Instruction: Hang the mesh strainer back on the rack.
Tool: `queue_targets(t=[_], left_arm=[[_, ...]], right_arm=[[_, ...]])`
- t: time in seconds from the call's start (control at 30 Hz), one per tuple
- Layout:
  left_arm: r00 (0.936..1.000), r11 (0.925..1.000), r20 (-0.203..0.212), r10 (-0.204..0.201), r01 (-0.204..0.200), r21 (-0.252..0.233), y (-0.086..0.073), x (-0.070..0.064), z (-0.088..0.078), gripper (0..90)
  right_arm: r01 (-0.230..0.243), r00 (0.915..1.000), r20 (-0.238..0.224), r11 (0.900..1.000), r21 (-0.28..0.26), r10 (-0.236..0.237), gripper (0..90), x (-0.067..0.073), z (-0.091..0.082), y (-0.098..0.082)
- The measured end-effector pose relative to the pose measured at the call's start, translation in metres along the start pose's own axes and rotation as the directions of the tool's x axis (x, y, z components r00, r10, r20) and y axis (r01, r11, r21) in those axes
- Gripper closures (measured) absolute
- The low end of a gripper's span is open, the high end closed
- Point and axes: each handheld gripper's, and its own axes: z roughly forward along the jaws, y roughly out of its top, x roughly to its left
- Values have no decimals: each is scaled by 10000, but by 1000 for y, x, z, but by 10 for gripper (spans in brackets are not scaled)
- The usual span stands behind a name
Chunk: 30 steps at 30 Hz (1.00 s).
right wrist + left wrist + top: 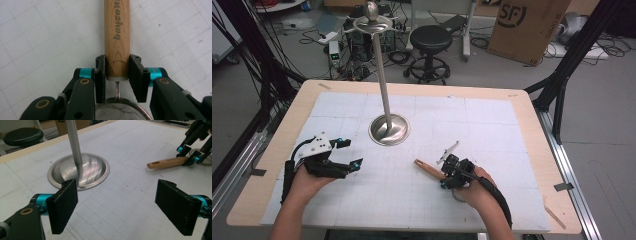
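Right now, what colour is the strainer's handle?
Light brown wood with dark printed lettering; the strainer's handle shows best in the right gripper view.

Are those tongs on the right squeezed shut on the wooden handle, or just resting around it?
Shut on it: the right tongs have both black pads pressed flat against the strainer's wooden handle.

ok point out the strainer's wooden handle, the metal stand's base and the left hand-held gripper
wooden handle (117, 37), right gripper view, middle of the printed shaft
metal stand's base (389, 130), high view, front rim of the round dish
left hand-held gripper (125, 207), left gripper view, midway between its open fingertips
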Motion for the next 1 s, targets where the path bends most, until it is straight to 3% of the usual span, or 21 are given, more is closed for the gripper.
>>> queue_targets(t=[0.23, 0.37, 0.5, 0.7, 0.8, 1.0], left_arm=[[10000, 10000, -46, 9, -9, -1, 0, 2, -1, 190], [10000, 10000, -32, -4, 4, -24, 0, 1, -1, 191], [10000, 10000, -29, -2, 2, -64, 0, 1, -1, 190], [10000, 10000, 16, 14, -14, -98, 0, 1, -2, 190], [10000, 9999, 54, -13, 13, -128, 0, 1, -2, 190], [10000, 9999, 58, -14, 14, -130, 0, 1, -1, 190]], right_arm=[[356, 9993, 95, 9985, -415, -352, 687, 1, -2, -4], [223, 9997, 112, 9941, -1061, -213, 687, -2, -7, -8], [3, 9998, -184, 9838, -1791, -37, 687, -4, -15, -12], [-92, 9986, -532, 9490, -3152, -80, 688, -5, -31, -16], [-124, 9979, -640, 9258, -3778, -127, 688, -6, -37, -18], [-112, 9962, -815, 8878, -4601, -297, 688, -6, -47, -20]])
